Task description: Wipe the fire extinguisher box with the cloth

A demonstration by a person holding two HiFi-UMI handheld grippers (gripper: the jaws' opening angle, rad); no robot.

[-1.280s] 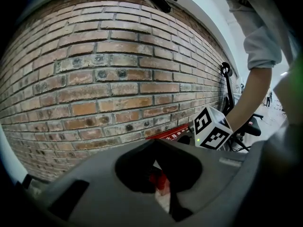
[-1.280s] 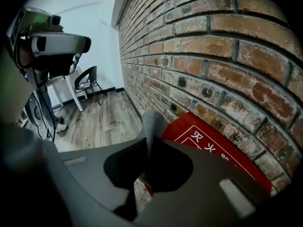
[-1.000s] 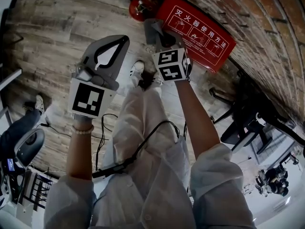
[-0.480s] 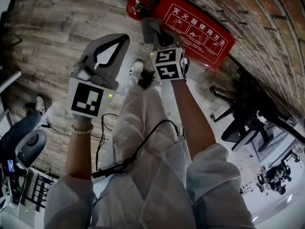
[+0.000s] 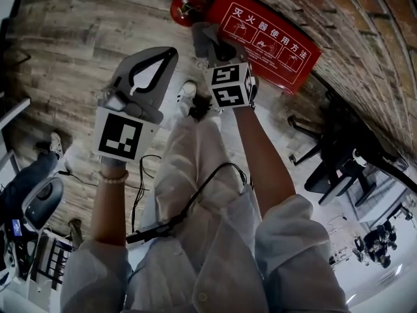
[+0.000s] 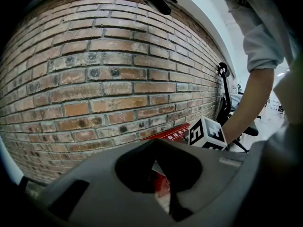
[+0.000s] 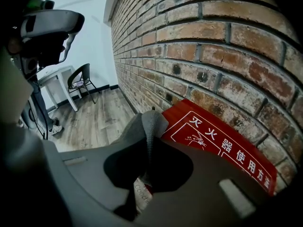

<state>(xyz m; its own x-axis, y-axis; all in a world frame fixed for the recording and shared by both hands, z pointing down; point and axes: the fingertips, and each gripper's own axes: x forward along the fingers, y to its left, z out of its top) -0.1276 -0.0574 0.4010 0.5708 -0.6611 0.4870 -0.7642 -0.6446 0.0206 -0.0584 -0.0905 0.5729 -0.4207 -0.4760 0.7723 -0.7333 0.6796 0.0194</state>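
Brick wall [image 7: 213,56], red box [image 5: 267,41] low against it. My R claw [image 5: 218,49] pinches cloth [image 7: 149,122]; box just ahead, long axis along wall. L claw [image 5: 171,52] closed, empty, farther off.

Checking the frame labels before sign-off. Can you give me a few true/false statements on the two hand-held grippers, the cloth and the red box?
1. The right hand-held gripper is clamped on a grey cloth. True.
2. The left hand-held gripper also holds a cloth. False: its jaws are together with nothing between them.
3. The fire extinguisher box sits against a brick wall. True.
4. The box face is blue with black print. False: it is red with white print.
5. A red fire extinguisher stands next to the box. True.
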